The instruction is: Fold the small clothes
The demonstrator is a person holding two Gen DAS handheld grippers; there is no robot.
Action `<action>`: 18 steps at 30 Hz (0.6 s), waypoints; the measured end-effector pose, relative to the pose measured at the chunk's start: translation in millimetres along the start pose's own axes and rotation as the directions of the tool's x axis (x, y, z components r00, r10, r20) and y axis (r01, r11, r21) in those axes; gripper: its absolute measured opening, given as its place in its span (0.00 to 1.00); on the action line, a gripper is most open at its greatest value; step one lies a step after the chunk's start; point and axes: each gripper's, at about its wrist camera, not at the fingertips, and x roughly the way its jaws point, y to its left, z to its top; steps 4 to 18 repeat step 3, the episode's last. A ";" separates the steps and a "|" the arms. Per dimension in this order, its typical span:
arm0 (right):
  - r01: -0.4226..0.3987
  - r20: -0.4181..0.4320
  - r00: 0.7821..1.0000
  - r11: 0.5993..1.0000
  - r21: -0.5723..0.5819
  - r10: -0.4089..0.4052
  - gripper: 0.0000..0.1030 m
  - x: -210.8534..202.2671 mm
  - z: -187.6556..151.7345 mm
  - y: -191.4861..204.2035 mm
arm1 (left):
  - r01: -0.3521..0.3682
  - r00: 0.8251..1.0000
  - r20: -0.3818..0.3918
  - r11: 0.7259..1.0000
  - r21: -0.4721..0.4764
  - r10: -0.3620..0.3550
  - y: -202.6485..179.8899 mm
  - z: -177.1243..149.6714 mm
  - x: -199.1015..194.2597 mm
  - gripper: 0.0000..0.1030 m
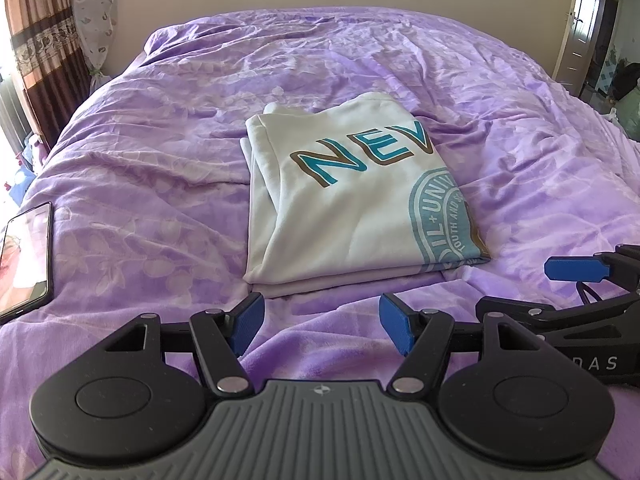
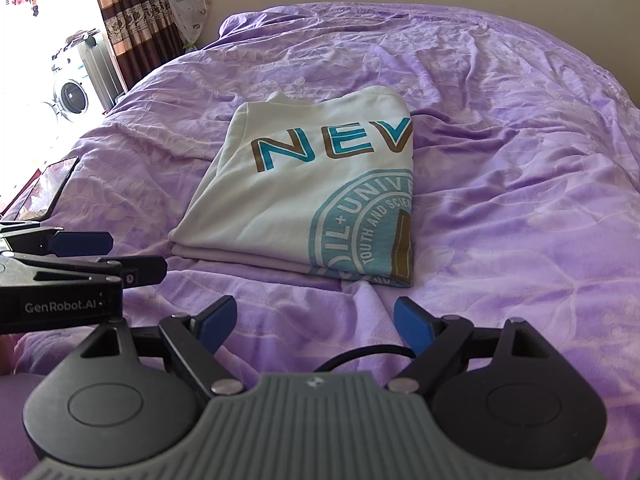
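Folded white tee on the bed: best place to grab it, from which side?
Probably the near stacked edge of the white tee, approached low from the tool side. The layers end there in a visible lip, so one jaw could slide under. It lies flat on the purple bedspread; the top offers nothing to pinch.

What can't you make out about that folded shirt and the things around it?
- Folded shirt: in both views the fold cuts its print off after "NEV" and through the round seal.
- Phone: left view, cut off by the picture's edge; screen washed out by glare.
- Window side: right view, overexposed.
- Right tongs: left view, cropped.
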 end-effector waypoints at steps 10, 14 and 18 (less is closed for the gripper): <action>0.000 0.000 1.000 1.000 0.000 0.000 0.79 0.0 0.2 -0.1 | -0.001 1.000 0.006 1.000 0.003 0.001 -0.7 -0.1 -0.3 0.75; 0.000 0.000 1.000 1.000 0.000 0.000 0.79 0.0 0.2 -0.1 | -0.001 1.000 0.006 1.000 0.003 0.001 -0.7 -0.1 -0.3 0.75; 0.000 0.000 1.000 1.000 0.000 0.000 0.79 0.0 0.2 -0.1 | -0.001 1.000 0.006 1.000 0.003 0.001 -0.7 -0.1 -0.3 0.75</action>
